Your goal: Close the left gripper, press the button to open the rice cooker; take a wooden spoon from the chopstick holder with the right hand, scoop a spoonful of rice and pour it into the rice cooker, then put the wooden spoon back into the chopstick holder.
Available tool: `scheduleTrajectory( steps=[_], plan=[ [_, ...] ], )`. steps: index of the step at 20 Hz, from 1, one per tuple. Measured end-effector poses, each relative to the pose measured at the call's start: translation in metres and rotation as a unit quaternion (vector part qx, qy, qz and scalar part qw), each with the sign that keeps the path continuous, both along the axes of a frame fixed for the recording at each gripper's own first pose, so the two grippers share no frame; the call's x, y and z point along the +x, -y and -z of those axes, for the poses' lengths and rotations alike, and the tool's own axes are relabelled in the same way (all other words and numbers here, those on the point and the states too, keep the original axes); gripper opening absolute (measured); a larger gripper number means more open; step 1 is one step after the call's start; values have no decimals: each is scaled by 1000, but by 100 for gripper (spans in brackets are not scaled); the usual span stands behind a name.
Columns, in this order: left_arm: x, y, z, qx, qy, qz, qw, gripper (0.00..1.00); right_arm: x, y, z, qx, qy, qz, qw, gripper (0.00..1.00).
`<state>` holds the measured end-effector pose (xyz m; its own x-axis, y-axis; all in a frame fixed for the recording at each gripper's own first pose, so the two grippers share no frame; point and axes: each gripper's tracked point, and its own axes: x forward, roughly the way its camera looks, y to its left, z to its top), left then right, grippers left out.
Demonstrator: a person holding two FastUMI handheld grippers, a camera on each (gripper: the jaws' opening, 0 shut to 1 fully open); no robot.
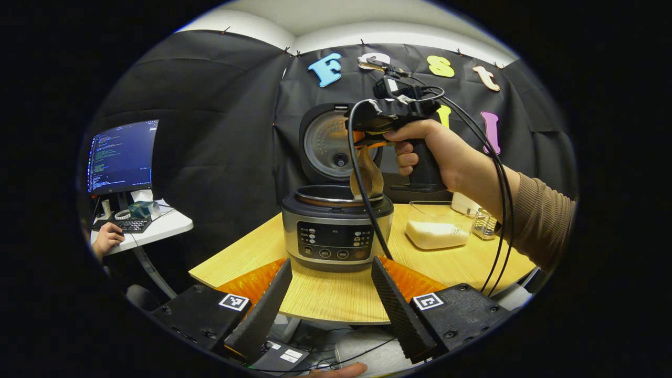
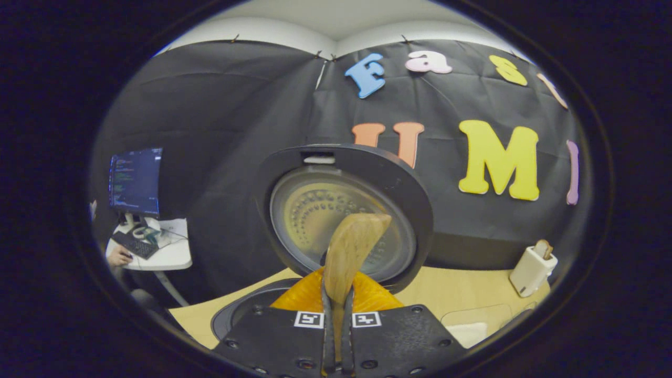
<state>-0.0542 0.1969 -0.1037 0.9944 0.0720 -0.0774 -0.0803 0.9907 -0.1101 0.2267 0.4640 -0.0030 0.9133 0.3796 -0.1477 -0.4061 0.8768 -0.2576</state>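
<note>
Black cloth walls close off the booth behind a pale wooden surface [image 1: 336,294] on which the rice cooker [image 1: 337,226] stands with its lid [image 1: 328,143] swung up and open.

Seen from the left gripper view, the left tongs [image 1: 332,294] hang low in front of the rice cooker, their two fingers spread wide apart with nothing between them, well short of the cooker's control panel. Above the cooker's open pot, a hand [image 1: 438,152] holds the right tongs [image 1: 367,137] pointing toward the raised lid. A wooden spoon [image 1: 367,176] hangs down from them, its bowl just over the pot's rim.

To the right of the rice cooker sits a clear container of rice [image 1: 437,226], and beyond that a small glass jar [image 1: 484,224].

From the right gripper view, the right tongs [image 2: 336,336] are clenched on the wooden spoon [image 2: 353,247], both fingers pressed against its handle, and the spoon's bowl rises in front of the inner face of the lid [image 2: 344,215]. Right of the cooker, near the wall, stands a white chopstick holder [image 2: 531,273].

Far left of the rice cooker, a monitor [image 1: 122,156] glows on a small white desk [image 1: 157,227], where a person's hand [image 1: 106,237] rests by a keyboard [image 1: 126,224].
</note>
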Motion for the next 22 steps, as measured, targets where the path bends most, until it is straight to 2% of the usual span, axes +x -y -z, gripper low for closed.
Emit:
scheduleTrajectory(
  steps=[3,9,15,18,22],
  plan=[
    [1,0,0,0,-1,0,1000,98,-4,-4,0,-40,33,-5,999,3],
    [0,2,1,0,-2,-2,1000,98,-11,-9,-1,-81,66,-13,994,5],
    [0,5,-6,-4,-6,-8,1000,97,-19,10,-26,-45,82,-14,996,5],
    [-1,11,-12,-7,-6,-7,1000,97,-24,37,-45,-23,80,-1,997,5],
    [0,18,-29,-11,3,-10,1000,97,-29,94,-73,15,82,22,996,5]
  ],
)
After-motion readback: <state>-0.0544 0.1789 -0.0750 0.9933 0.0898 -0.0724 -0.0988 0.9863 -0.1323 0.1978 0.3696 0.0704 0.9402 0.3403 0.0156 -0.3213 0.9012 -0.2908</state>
